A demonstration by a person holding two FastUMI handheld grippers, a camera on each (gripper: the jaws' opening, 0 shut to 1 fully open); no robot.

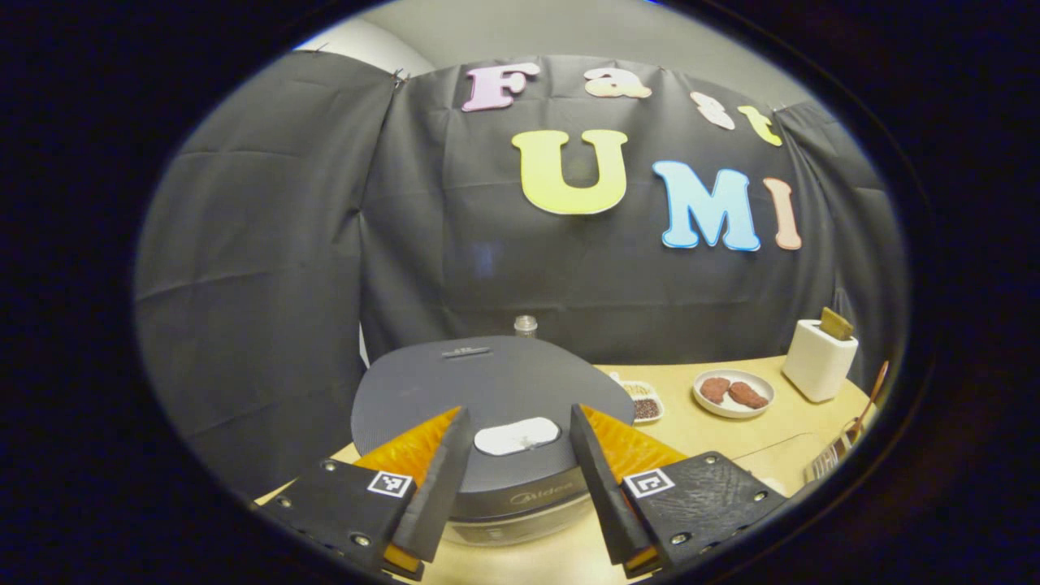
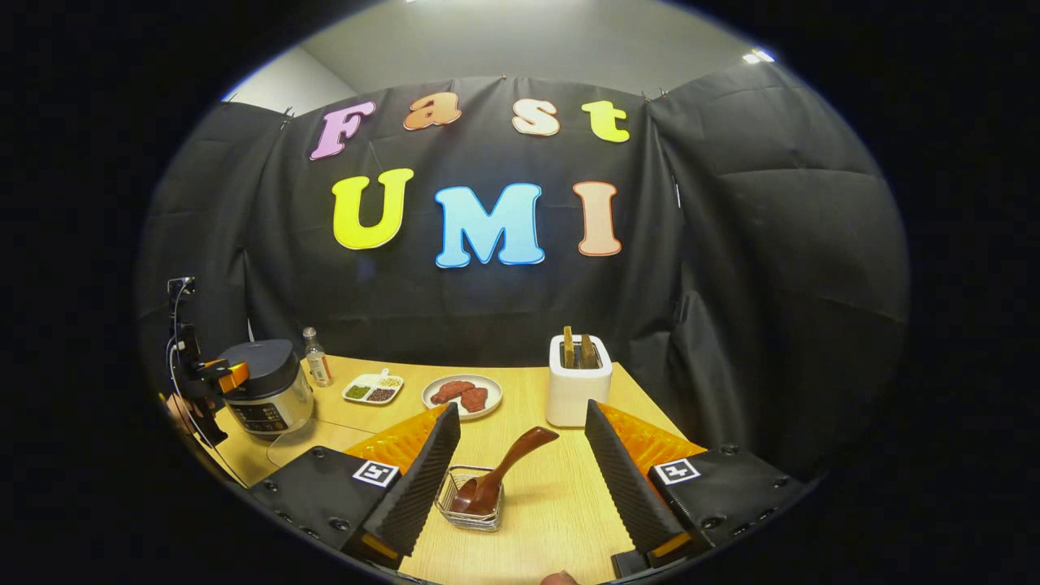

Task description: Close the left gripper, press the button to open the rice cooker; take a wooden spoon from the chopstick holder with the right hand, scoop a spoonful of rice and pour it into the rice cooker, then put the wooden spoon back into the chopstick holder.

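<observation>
Grey, round and matte, the rice cooker's closed lid (image 1: 487,390) sat in the left gripper view with a pale oval button (image 1: 517,436) at its front edge. Left gripper (image 1: 517,443) hovered just above that lid, fingers spread wide, one on each side of the button, neither touching it.

Right gripper view, left to right: the left gripper (image 2: 218,375) showed far off at the table's left end, right beside the dark-lidded rice cooker (image 2: 264,386). Small clear bottle (image 2: 316,357) next, then a white divided dish of grains (image 2: 373,388), then a round white plate with two reddish-brown pieces (image 2: 462,394). White toaster (image 2: 578,380) holding two brown slices stood farther right, all on the light wooden table (image 2: 552,496).

Nearest the camera, a wire-mesh chopstick holder (image 2: 471,497) stood on the table with a dark wooden spoon (image 2: 497,474) in it, bowl down, handle leaning up to the right. Right gripper (image 2: 520,451) held above the table with fingers wide apart, holder and spoon between them, untouched.
</observation>
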